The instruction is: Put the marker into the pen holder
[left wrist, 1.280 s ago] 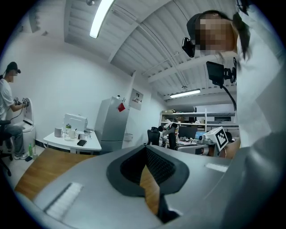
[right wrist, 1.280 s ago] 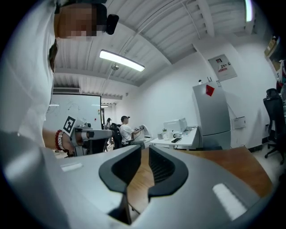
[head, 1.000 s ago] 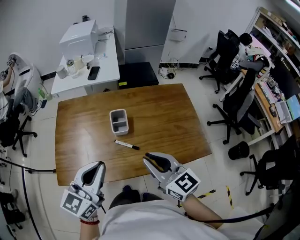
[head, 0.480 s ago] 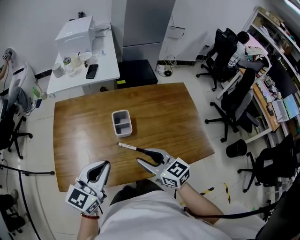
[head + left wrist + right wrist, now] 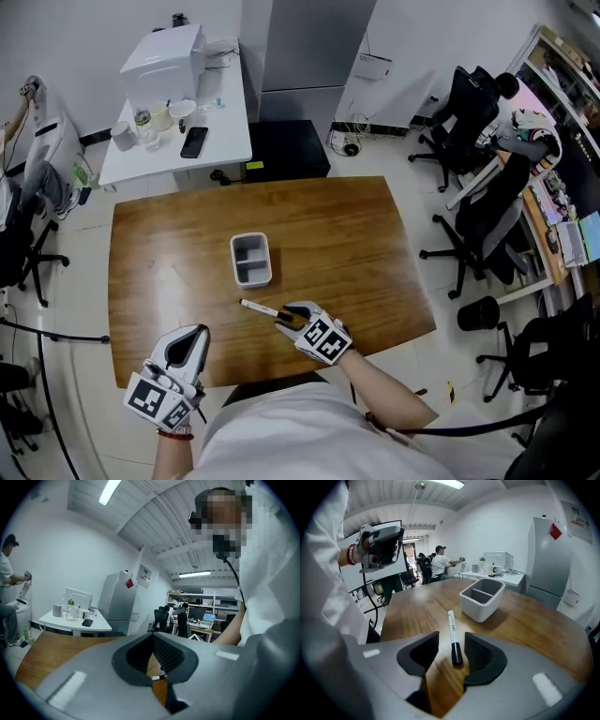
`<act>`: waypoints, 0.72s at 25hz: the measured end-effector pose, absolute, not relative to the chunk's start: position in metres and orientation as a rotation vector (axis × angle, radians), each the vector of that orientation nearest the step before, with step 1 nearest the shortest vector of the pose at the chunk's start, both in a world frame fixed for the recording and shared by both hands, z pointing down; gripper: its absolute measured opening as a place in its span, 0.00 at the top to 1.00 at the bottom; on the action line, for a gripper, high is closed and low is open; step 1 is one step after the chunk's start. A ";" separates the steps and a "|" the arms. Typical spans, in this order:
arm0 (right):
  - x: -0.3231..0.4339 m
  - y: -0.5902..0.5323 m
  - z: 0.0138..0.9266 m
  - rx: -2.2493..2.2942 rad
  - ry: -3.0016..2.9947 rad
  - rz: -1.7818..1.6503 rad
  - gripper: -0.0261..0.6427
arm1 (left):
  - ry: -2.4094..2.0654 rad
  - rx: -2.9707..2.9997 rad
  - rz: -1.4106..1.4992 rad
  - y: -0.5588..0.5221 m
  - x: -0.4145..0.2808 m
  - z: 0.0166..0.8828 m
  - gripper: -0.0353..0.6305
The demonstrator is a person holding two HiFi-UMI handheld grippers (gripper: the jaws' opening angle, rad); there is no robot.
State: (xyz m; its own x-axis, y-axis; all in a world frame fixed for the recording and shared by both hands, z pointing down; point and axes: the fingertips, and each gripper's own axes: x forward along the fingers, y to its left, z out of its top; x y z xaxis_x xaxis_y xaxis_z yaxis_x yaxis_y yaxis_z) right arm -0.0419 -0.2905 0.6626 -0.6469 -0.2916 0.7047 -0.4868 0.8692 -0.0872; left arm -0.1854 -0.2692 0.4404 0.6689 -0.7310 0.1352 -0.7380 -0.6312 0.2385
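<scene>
Right gripper view: the right gripper [image 5: 283,315] has just been opening its jaws, which now stand wide apart around the capped end of the white-barrelled, black-capped marker [image 5: 452,632] (pads not pressing it). The marker lies flat on the brown wooden table [image 5: 534,620]. Beyond its far end, apart from it, stands the pale grey two-compartment plastic pen holder [image 5: 482,599], while the left gripper [image 5: 152,635] has its jaws closed together on nothing.

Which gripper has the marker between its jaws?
The right gripper: its jaws have just been opening and straddle the black end of the marker without pressing. The left gripper has jaws together, empty.
</scene>
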 end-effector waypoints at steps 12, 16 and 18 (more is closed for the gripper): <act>-0.044 -0.284 0.700 0.463 -2.218 0.357 0.77 | -1.090 2.603 0.040 -0.280 -0.155 0.463 0.95; -0.042 -0.286 0.701 0.461 -2.211 0.344 0.86 | -1.062 2.608 0.047 -0.287 -0.143 0.467 0.95; -0.041 -0.287 0.702 0.455 -2.204 0.337 0.86 | -1.048 2.614 0.050 -0.290 -0.139 0.468 0.95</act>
